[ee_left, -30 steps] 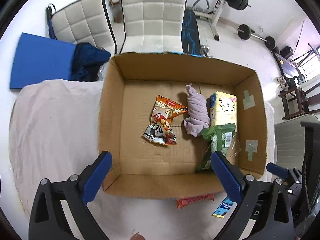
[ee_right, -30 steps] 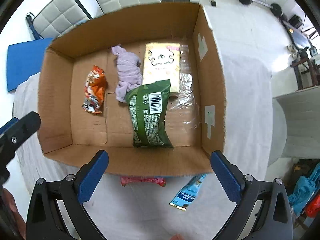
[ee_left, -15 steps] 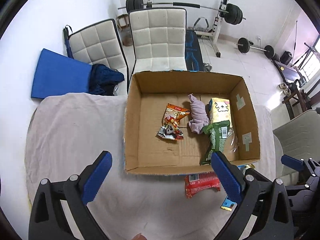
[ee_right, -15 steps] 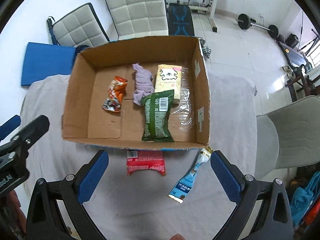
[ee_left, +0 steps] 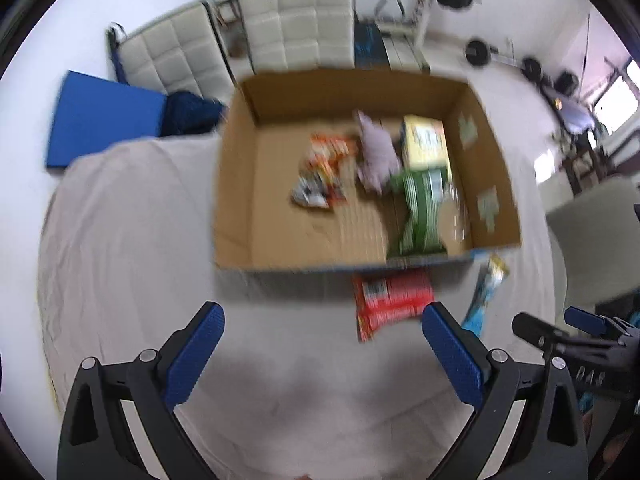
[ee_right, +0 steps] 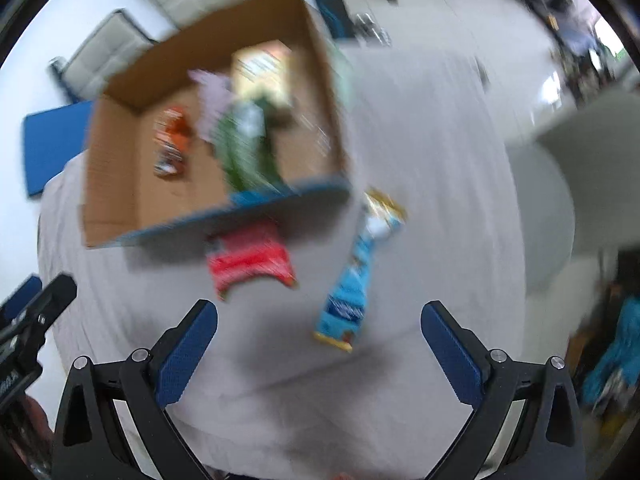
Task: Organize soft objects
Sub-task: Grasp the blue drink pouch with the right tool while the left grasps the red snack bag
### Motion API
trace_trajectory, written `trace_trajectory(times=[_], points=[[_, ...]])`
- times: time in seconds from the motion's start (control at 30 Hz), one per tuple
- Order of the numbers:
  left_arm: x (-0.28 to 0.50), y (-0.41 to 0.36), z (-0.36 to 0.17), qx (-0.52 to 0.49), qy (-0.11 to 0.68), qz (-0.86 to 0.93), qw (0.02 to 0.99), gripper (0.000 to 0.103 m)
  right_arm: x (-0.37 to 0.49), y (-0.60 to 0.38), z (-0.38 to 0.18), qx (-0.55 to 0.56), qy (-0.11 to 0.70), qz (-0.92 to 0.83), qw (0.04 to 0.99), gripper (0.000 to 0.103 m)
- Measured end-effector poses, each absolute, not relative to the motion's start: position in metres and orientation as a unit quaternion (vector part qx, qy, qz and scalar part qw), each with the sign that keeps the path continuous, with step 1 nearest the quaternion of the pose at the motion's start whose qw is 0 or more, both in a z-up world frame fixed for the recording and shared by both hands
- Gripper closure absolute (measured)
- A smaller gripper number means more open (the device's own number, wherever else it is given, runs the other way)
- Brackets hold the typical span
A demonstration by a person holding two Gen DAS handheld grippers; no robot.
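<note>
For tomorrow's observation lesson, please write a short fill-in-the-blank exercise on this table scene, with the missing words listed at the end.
1. The green snack bag lies inside the ___ box.
2. The red packet lies on the cloth, ___ the box.
3. Both the left claw and the right claw are ___ and hold nothing.
4. The long packet beside the red one is mostly ___.

Missing words: cardboard; outside; open; blue

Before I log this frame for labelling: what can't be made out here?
- Print on the red pack and blue pack: motion blur, both views.
- Red pack's far edge: hidden under the box rim, left view.
- Items inside the box: smeared, right view.
- Right gripper: its jaws stand wide apart.
</note>
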State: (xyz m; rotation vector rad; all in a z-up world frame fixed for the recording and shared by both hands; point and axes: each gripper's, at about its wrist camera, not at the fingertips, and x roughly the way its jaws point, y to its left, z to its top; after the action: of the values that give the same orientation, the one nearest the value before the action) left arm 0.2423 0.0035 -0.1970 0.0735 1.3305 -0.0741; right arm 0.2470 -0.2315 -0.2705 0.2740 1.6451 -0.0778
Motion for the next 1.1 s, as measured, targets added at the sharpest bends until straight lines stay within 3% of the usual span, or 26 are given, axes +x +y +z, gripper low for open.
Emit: trace_trajectory(times=[0.17, 0.47, 0.77, 0.87, 1.1], points=[[0.244, -0.023, -0.265, 0.008, 0.692, -0.051, 0.720, 0.002, 0.220, -0.269, -0.326, 0.188, 0.748, -0.073, 0.632, 0.000], [0.268, -0.058, -0.354, -0.073, 0.762, -0.034, 0.643, 0.002, 0.212, -0.295, -0.364, 0.209, 0.741, -0.103, 0.630, 0.000], [0.287, -0.084, -0.385, -0.041, 0.760, -0.010, 0.649, 0.002, 0.212, -0.305, -0.376, 0.212, 0.741, -0.104, 0.629, 0.000], [0.285, -0.088, -0.383, -0.017, 0.744, -0.018, 0.667, 0.013, 0.214, -0.304, -0.377, 0.212, 0.740, -0.103, 0.629, 0.000], [0.254, -0.071, -0.375, 0.015, 0.734, -0.030, 0.678, 0.016, 0.223, -0.290, -0.381, 0.218, 0.743, -0.092, 0.626, 0.001]])
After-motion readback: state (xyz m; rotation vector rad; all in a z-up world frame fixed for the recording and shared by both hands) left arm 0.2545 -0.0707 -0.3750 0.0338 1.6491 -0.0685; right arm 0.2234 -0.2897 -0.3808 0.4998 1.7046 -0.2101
